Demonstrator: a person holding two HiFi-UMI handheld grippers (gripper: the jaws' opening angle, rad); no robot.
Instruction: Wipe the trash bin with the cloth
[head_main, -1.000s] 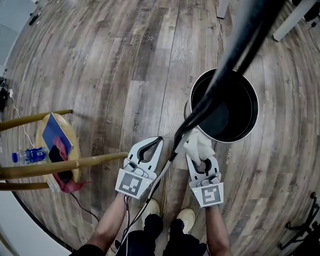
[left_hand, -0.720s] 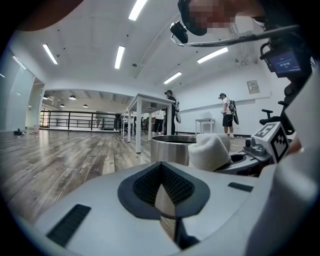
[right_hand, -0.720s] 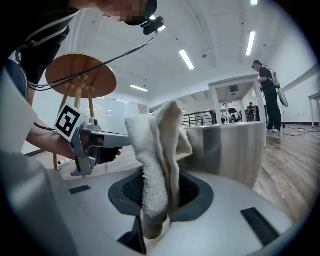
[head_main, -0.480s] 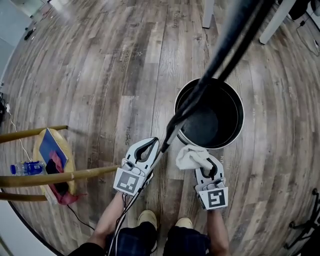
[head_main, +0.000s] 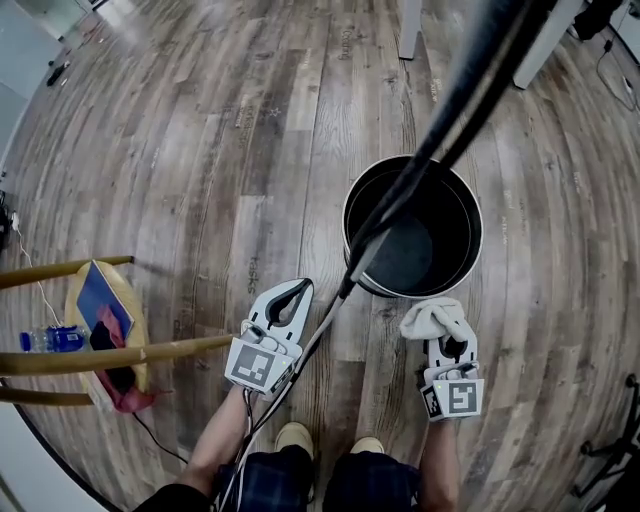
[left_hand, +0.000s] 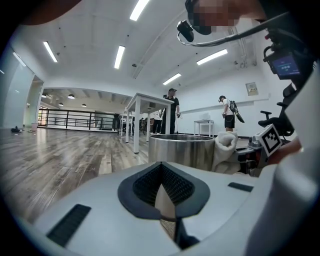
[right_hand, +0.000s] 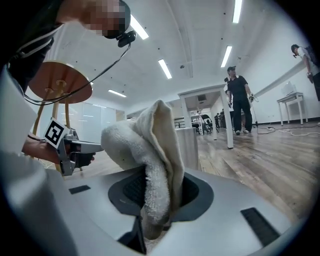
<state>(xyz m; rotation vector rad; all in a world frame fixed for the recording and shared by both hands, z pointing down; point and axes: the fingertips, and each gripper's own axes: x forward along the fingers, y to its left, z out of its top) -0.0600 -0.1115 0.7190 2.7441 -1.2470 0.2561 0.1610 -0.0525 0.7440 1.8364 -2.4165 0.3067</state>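
A grey-brown wooden plank floor (head_main: 200, 150) fills the head view. On it, to the right of centre, stands a round metal trash bin with a dark inside (head_main: 462, 225), upright and open at the top. A thick black cable (head_main: 440, 130) runs from the far right corner across the bin's mouth towards the person.

At the near left is a round wooden stool (head_main: 120, 285) with pale rails; a blue book (head_main: 98, 300) lies on its seat and a clear plastic bottle (head_main: 50, 340) lies beside it.

The person holds two light-grey tongs. The left tongs (head_main: 297, 290) hover over bare floor, left of the bin and apart from it, with the tips together and nothing between them. The right tongs (head_main: 447, 345) are just on the near side of the bin's rim, clamped on a crumpled white terry cloth (head_main: 432, 318). The cloth bunches up above the tips and sits just beside the bin's outer wall; whether it touches the metal cannot be told.

In the gripper views, a white table (left_hand: 145, 100) stands farther off on the floor.
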